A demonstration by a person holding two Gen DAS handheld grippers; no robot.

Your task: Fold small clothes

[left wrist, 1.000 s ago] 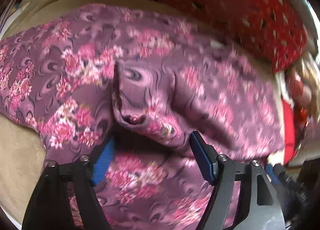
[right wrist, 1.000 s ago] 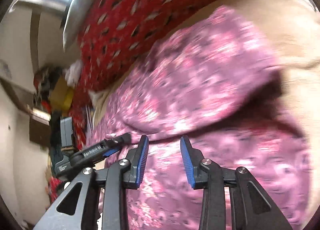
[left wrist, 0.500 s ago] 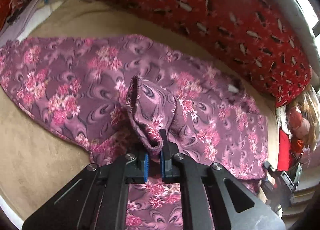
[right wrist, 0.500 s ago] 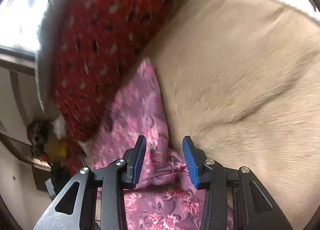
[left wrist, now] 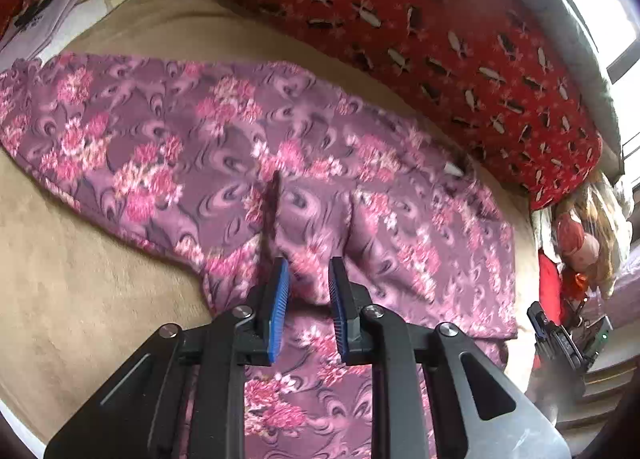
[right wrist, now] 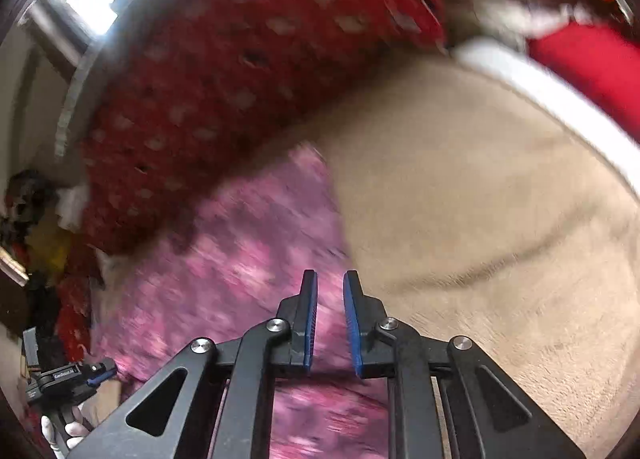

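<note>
A tan plush blanket (left wrist: 80, 299) covered the surface, and a red patterned cushion (left wrist: 440, 39) ran along its far side. On the blanket lay the garment (left wrist: 168, 131), a purple cloth printed with pink flower clusters and darker swirls. It was spread mostly flat, one long section reaching toward the left of the left wrist view and a broader part toward the right. A raised fold (left wrist: 276, 211) stood up as a dark ridge near its middle, just ahead of the left gripper (left wrist: 308, 275).

The left gripper had its blue-padded jaws parted by a small gap, with the cloth bunched between them; whether they still pinched it could not be told. In the blurred right wrist view, the right gripper (right wrist: 330, 291) sat at the garment's edge where purple met tan, its jaws narrowly apart over the cloth, and its grip could not be told either.
</note>
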